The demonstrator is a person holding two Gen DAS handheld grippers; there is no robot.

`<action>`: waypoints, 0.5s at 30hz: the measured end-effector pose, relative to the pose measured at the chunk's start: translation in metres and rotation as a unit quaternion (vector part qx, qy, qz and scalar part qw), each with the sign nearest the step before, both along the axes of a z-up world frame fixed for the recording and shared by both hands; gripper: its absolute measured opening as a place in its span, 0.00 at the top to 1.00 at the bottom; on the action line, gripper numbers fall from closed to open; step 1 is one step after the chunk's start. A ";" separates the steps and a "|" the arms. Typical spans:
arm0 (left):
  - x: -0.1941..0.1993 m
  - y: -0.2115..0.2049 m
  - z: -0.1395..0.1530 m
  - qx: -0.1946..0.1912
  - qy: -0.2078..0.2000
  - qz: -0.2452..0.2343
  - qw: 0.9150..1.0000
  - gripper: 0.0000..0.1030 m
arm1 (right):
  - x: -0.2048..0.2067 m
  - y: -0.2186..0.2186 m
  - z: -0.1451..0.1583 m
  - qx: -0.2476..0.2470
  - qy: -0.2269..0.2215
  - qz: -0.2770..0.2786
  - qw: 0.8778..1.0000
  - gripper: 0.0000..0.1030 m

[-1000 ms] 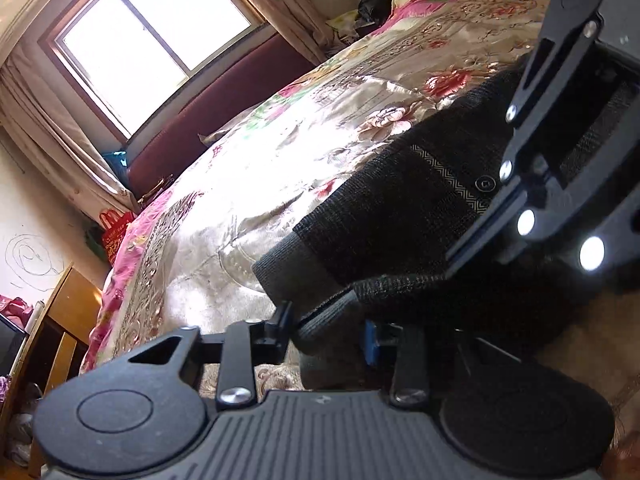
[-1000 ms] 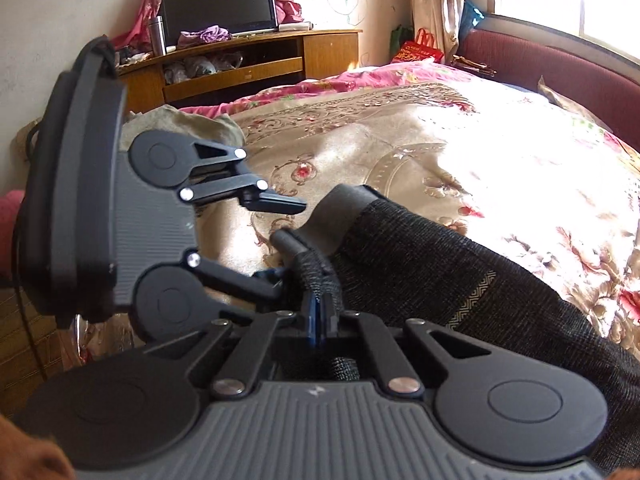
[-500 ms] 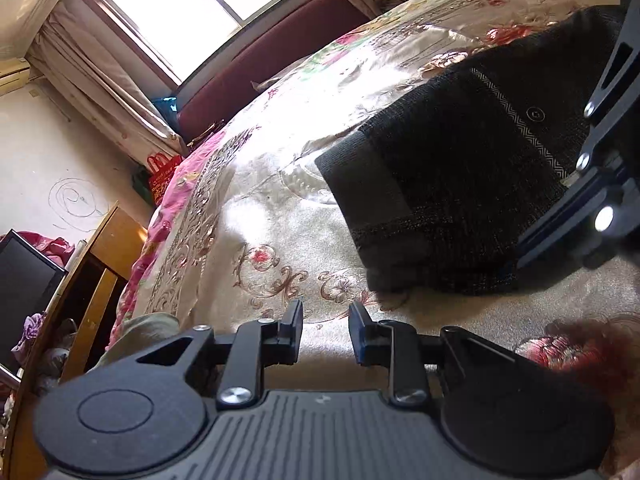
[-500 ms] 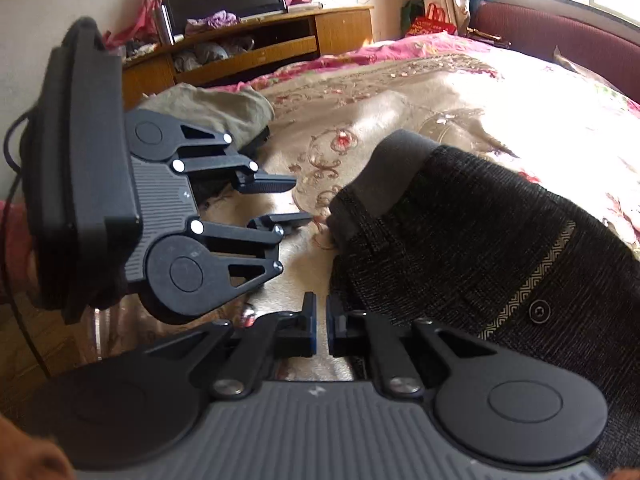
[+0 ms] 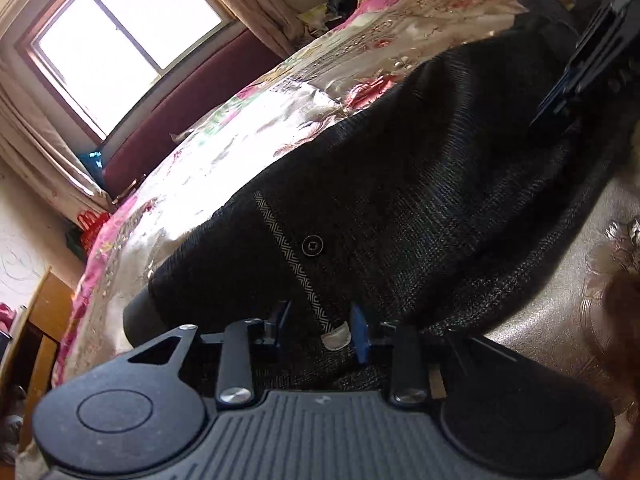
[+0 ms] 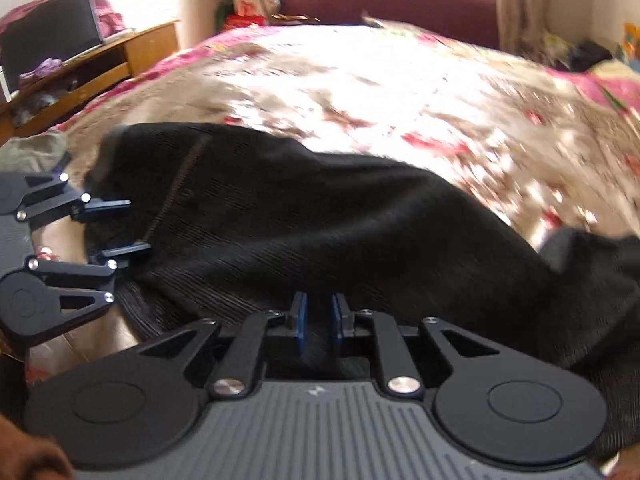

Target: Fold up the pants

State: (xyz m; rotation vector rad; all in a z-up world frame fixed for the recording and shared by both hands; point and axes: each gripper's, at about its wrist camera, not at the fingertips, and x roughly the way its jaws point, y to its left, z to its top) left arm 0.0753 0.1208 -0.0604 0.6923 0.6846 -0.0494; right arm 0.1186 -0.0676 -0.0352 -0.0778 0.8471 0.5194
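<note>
The dark knit pants (image 5: 400,184) lie folded lengthwise on the flowered bedspread (image 5: 248,136); they also fill the right wrist view (image 6: 304,216). A patterned stripe (image 5: 288,252) and a button (image 5: 312,245) show near the waistband. My left gripper (image 5: 320,330) is open, its blue-padded fingers straddling the near edge of the fabric at the waist end. My right gripper (image 6: 319,322) is open with a narrow gap, its fingers around the near edge of the pants further along. The left gripper also shows in the right wrist view (image 6: 120,226).
The bed edge runs just below both grippers. A wooden TV cabinet (image 6: 100,64) with a screen (image 6: 48,36) stands at the left. A maroon headboard (image 6: 392,4) and a window (image 5: 120,40) lie beyond the bed. A grey-green garment (image 6: 36,148) lies at the bed corner.
One second ago both grippers were shut on the pants edge; they let go and drew back. Now both have moved in on the near edge again, open, the right one further from the left.
</note>
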 end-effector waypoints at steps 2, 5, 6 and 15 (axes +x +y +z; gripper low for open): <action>-0.003 -0.011 0.008 0.012 0.003 -0.016 1.000 0.53 | -0.002 -0.035 0.008 0.035 0.001 -0.029 0.999 0.86; -0.005 -0.028 0.026 -0.008 0.008 -0.042 0.999 0.52 | 0.002 -0.084 0.024 0.055 -0.023 -0.078 0.995 0.83; -0.006 -0.040 0.032 -0.003 -0.001 -0.057 0.998 0.51 | 0.006 -0.098 0.028 0.053 -0.032 -0.096 0.993 0.81; 0.036 -0.167 0.039 -0.086 0.009 -0.178 0.980 0.48 | 0.102 -0.222 0.030 0.046 -0.040 -0.275 0.959 0.69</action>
